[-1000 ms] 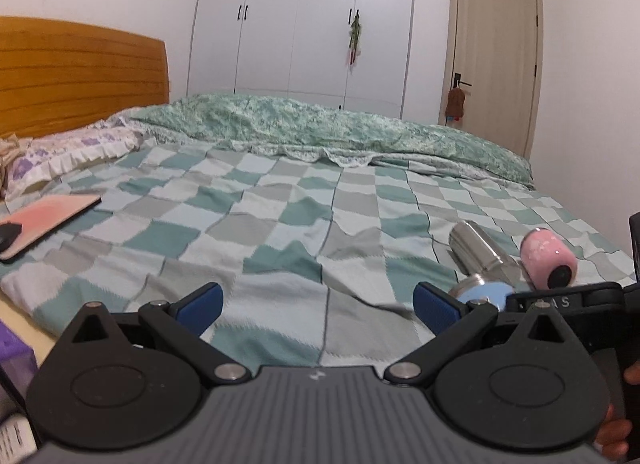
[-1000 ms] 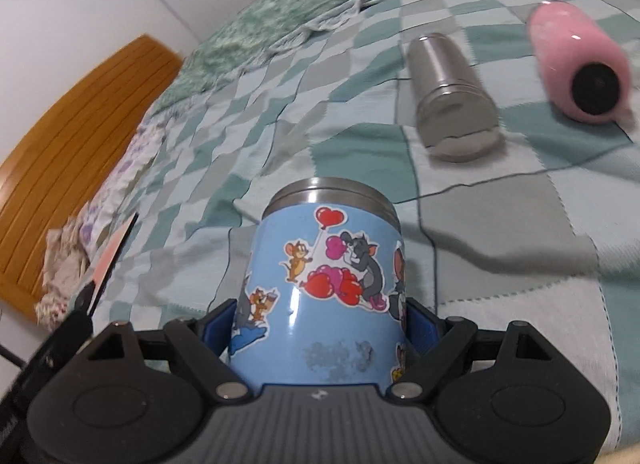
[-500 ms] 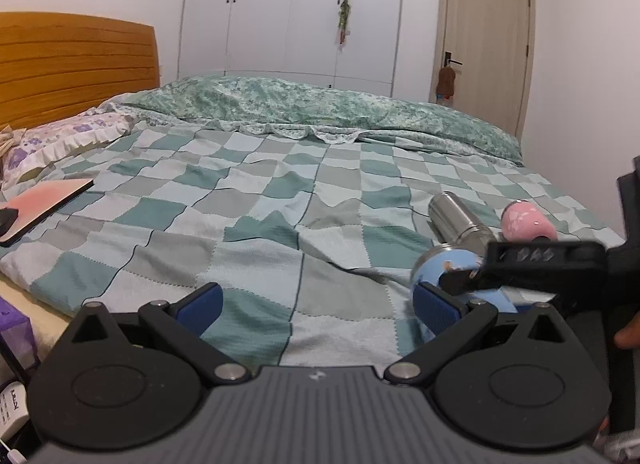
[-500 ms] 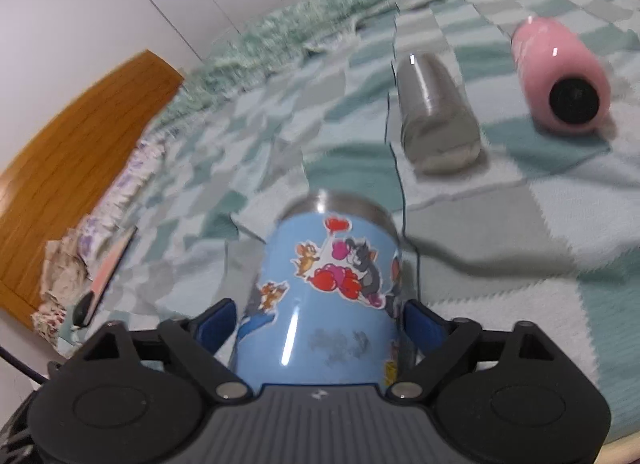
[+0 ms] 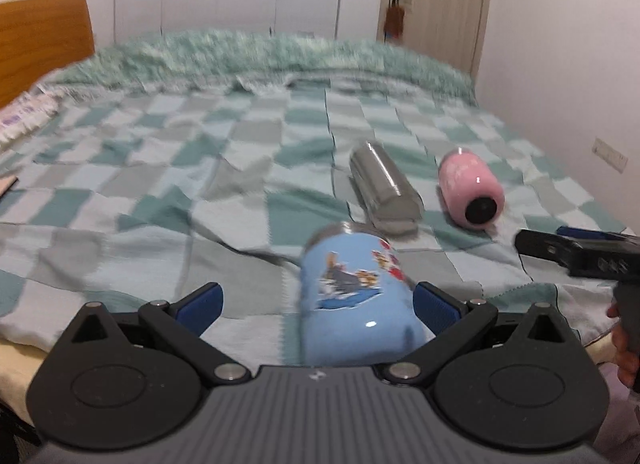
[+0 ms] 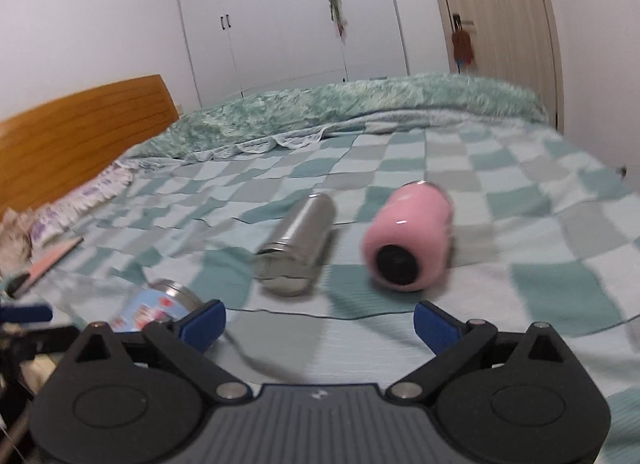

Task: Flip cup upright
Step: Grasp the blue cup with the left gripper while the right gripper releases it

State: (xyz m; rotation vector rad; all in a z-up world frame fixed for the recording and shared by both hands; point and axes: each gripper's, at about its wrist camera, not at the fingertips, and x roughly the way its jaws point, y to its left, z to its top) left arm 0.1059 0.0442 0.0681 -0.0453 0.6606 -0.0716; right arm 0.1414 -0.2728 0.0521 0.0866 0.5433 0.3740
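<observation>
The blue cartoon cup [image 5: 354,296] now stands between our left gripper's [image 5: 316,300] spread jaws on the bed [image 5: 120,191], no longer clamped by our right gripper [image 6: 318,320], which has released it and hangs empty, jaws apart; the flip looks done.

Steel flask [image 6: 298,248], pink bottle [image 6: 412,240], checked blanket [image 5: 160,191], possibly book [image 6: 54,258]
</observation>
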